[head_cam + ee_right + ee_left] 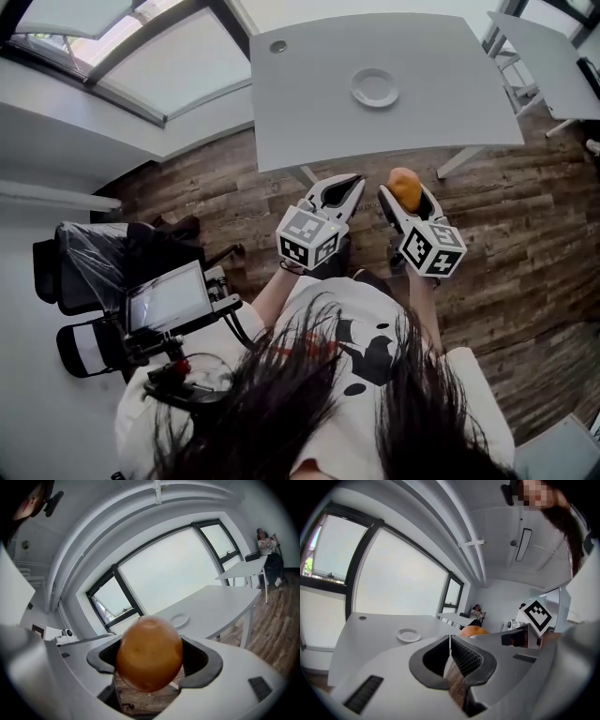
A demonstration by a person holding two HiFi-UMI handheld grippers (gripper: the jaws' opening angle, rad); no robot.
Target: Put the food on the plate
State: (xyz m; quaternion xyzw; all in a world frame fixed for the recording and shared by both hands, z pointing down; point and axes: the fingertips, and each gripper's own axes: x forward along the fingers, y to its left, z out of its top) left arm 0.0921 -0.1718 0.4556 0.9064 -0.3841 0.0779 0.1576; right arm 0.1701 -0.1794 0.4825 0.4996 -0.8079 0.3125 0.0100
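Observation:
My right gripper [404, 193] is shut on a round orange-brown piece of food [406, 191], held over the wooden floor short of the table. That food [149, 653] fills the space between the jaws in the right gripper view. A small white plate [375, 88] lies near the middle of the grey table [309, 112], far ahead of both grippers; the same plate [179, 619] shows beyond the food and the plate [408, 634] sits left of the left jaws. My left gripper [349, 184] is shut with nothing between its jaws, just left of the right one.
A second grey table [553, 66] stands at the far right. A window sill and glass [112, 66] run along the left. A black chair and a small screen on a stand [169, 298] sit at the lower left. A person sits far off [478, 615].

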